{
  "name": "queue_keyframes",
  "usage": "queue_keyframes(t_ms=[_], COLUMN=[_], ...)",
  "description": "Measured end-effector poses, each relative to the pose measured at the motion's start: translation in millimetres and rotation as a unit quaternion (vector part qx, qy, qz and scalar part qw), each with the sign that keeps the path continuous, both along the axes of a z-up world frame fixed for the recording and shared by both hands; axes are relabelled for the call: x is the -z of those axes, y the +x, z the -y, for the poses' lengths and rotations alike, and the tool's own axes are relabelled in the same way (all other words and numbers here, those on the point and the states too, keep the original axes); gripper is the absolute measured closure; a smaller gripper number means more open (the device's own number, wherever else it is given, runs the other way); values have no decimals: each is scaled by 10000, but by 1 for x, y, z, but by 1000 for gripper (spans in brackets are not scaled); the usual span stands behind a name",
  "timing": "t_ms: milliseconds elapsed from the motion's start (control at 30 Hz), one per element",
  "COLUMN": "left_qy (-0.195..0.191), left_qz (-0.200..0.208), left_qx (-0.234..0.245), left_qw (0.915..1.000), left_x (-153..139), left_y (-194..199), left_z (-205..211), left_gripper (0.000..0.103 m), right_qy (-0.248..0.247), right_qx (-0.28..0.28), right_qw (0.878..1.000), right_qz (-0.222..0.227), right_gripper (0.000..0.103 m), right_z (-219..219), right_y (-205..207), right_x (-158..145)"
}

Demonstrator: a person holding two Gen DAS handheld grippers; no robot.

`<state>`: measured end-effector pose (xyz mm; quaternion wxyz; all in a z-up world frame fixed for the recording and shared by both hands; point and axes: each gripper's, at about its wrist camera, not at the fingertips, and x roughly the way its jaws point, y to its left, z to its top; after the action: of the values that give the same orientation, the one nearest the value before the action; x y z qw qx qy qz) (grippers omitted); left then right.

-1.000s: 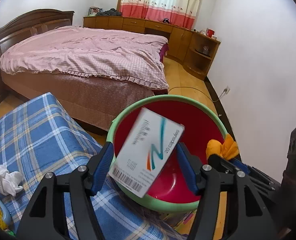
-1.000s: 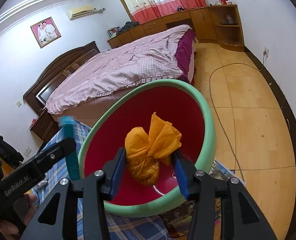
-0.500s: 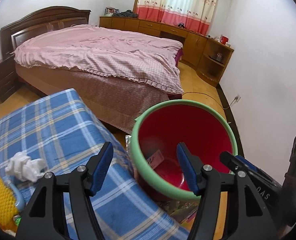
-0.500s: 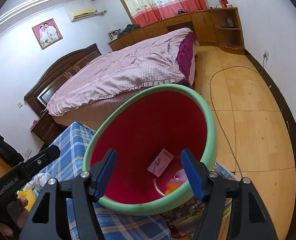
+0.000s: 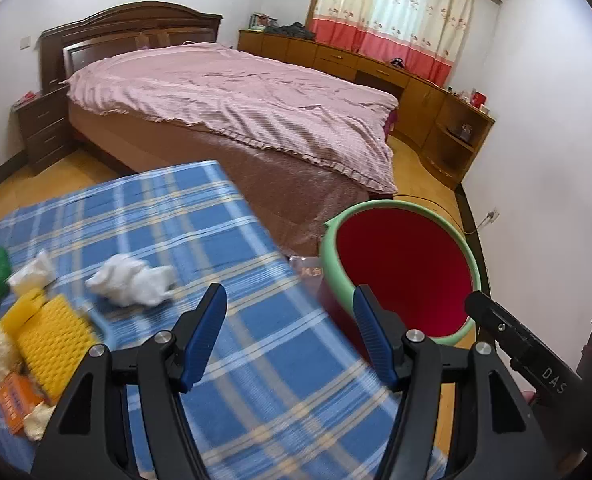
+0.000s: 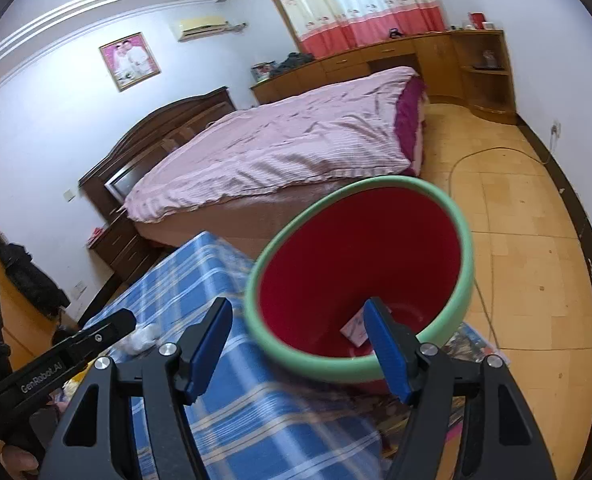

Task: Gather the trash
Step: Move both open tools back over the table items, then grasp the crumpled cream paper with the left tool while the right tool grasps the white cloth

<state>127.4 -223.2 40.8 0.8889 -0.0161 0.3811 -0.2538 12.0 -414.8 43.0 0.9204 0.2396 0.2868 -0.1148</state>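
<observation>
Between the spread blue pads of the left gripper [image 5: 289,328] lies only blue plaid cloth [image 5: 167,216], the cover of the surface both tools hang over; nothing is gripped. Left of those jaws, on the cloth, sits a crumpled white tissue [image 5: 129,280], and farther left a yellow ridged block [image 5: 51,338], an orange packet [image 5: 15,396], pale wads and something green at the edge. Right of the jaws, just off the cloth's edge, stands the red bin with a green rim [image 5: 400,272].

The right gripper [image 6: 298,340] also has its jaws apart and empty. They widened within the last second, but no longer in the last half second. Between and beyond its pads is the near green rim of the bin [image 6: 360,276], and a small white box [image 6: 356,326] lies on the bin's red bottom, partly hidden by the right pad. The plaid cloth [image 6: 199,272] runs under the left pad.

Beyond both pairs of jaws stretches a bedroom: a bed under a pink quilt [image 5: 231,92] with a dark wooden headboard [image 5: 131,26], low wooden cabinets [image 5: 360,64] under cream-and-red curtains [image 5: 396,12], a yellow wood floor [image 6: 516,216], white walls and a framed photo [image 6: 129,60].
</observation>
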Motion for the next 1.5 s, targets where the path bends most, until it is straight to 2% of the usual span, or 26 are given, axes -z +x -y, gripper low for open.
queue_keyframes(t_ms=[233,467,600,900,1133,1300,1500], left_qy=[50,114,282,416,470,451,743], left_qz=[175,290,315,47,-244,-335,-420], left_qx=[-556,-1153,-1409,-1952,-2099,-1904,-2053], left_qw=[9983,9928,9891,9799,9763,9801,9750], left_x=[-13,-24,-22,3,31,43,55], left_y=[-17,-31,-38,-41,-25,-6,19], left_z=[-55,-120,-152,-214,-236,-235,-235], left_gripper=[37,37,37,37,37,37,37], right_qy=[3,-21,-52,-71,-159,-146,-172], right_qx=[-371,-757,-1009,-1448,-1578,-1593,-1604], right_qw=[9993,9971,9948,9891,9862,9850,9839], right_qz=[45,-29,-84,-270,-468,-648,-768], right_gripper=[32,32,31,31,30,30,30], right_z=[-40,-83,-107,-150,-167,-170,-172], right_y=[-2,-2,3,12,17,24,29], right_x=[-10,-13,-13,-3,8,18,24])
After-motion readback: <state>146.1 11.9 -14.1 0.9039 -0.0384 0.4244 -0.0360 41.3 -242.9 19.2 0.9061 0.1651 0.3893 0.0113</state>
